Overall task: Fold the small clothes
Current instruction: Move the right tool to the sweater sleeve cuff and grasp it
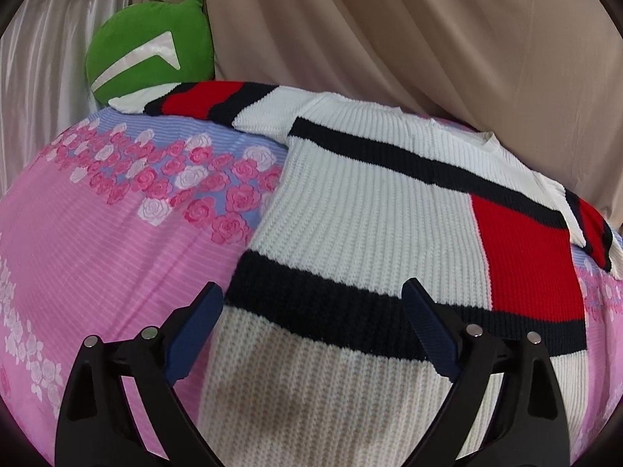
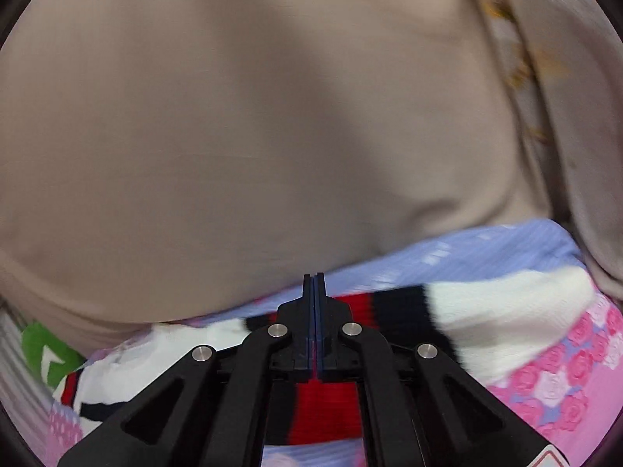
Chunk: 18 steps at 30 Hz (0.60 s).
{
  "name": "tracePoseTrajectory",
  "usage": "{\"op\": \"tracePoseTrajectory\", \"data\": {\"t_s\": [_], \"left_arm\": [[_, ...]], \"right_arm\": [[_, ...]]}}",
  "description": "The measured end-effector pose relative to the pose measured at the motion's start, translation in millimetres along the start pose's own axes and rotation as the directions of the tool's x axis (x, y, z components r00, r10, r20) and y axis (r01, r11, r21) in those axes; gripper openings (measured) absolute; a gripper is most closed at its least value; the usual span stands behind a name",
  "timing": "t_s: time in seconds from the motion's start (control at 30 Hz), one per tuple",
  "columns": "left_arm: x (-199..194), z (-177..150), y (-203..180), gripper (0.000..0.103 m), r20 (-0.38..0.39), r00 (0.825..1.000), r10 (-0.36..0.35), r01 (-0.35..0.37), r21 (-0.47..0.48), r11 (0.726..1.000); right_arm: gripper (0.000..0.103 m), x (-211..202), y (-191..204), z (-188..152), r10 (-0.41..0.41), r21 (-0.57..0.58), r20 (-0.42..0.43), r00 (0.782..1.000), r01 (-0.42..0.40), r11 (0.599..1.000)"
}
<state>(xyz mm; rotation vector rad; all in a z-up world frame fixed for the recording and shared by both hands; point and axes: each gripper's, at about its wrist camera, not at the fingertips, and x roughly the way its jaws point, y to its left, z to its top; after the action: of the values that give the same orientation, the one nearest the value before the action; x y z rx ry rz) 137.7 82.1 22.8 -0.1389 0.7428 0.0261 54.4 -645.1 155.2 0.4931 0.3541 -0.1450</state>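
Note:
A white ribbed knit sweater (image 1: 370, 210) with navy stripes and a red block lies flat on the pink floral bedsheet (image 1: 97, 241), sleeves spread to the far left and right. My left gripper (image 1: 313, 295) is open, its blue-padded fingers straddling the sweater's near hem area just above the knit. My right gripper (image 2: 314, 278) is shut with nothing visible between its pads, hovering over the sweater's striped sleeve (image 2: 486, 311) at the far side of the bed. The view is blurred.
A green round cushion (image 1: 152, 58) sits at the far left corner of the bed, touching the sweater's left sleeve. Beige curtain fabric (image 1: 428, 39) hangs right behind the bed. A silvery curtain (image 1: 39, 58) hangs at the left.

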Motion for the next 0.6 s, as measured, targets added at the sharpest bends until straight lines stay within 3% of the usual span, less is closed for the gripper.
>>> {"op": "tracePoseTrajectory", "data": {"t_s": [0.03, 0.13, 0.17, 0.2, 0.27, 0.33, 0.4, 0.5, 0.53, 0.6], "left_arm": [[-1, 2, -1, 0.091, 0.007, 1.0, -0.006, 0.006, 0.005, 1.0], [-6, 8, -3, 0.091, 0.024, 1.0, -0.017, 0.017, 0.01, 1.0], [-8, 9, -2, 0.091, 0.028, 0.999, -0.023, 0.023, 0.008, 1.0], [-10, 9, 1, 0.092, 0.032, 0.999, -0.027, 0.027, 0.006, 1.0], [-14, 6, 8, 0.093, 0.039, 0.999, -0.021, 0.021, 0.005, 1.0], [-12, 2, 15, 0.093, 0.037, 0.999, 0.004, -0.005, 0.013, 1.0], [-7, -2, 21, 0.094, 0.024, 0.999, 0.027, -0.027, 0.014, 1.0], [4, -6, 25, 0.094, -0.005, 1.0, 0.027, -0.027, 0.001, 1.0], [8, -7, 23, 0.094, -0.012, 1.0, 0.022, -0.022, -0.004, 1.0], [13, -7, 16, 0.094, -0.025, 1.0, 0.001, -0.001, -0.01, 1.0]], "right_arm": [[0.001, 5, 32, 1, 0.07, -0.037, -0.005, 0.998, -0.07, 0.997], [0.001, 28, 80, -8, 0.116, -0.046, -0.054, 0.992, -0.118, 0.992], [0.006, 35, 80, -12, 0.089, -0.039, -0.065, 0.994, -0.092, 0.995], [0.023, 37, 74, -18, 0.033, -0.036, -0.067, 0.997, -0.036, 0.999], [0.046, 34, 39, -30, -0.146, -0.037, -0.041, 0.988, 0.144, 0.989], [0.05, 25, -11, -41, -0.312, -0.02, -0.037, 0.949, 0.311, 0.95], [0.051, 5, -75, -48, -0.447, 0.056, -0.057, 0.893, 0.449, 0.892], [0.057, -25, -148, -51, -0.536, 0.193, -0.088, 0.84, 0.542, 0.818], [0.058, -29, -171, -51, -0.531, 0.242, -0.109, 0.841, 0.54, 0.806], [0.058, -27, -198, -49, -0.481, 0.313, -0.14, 0.865, 0.5, 0.808]]}}
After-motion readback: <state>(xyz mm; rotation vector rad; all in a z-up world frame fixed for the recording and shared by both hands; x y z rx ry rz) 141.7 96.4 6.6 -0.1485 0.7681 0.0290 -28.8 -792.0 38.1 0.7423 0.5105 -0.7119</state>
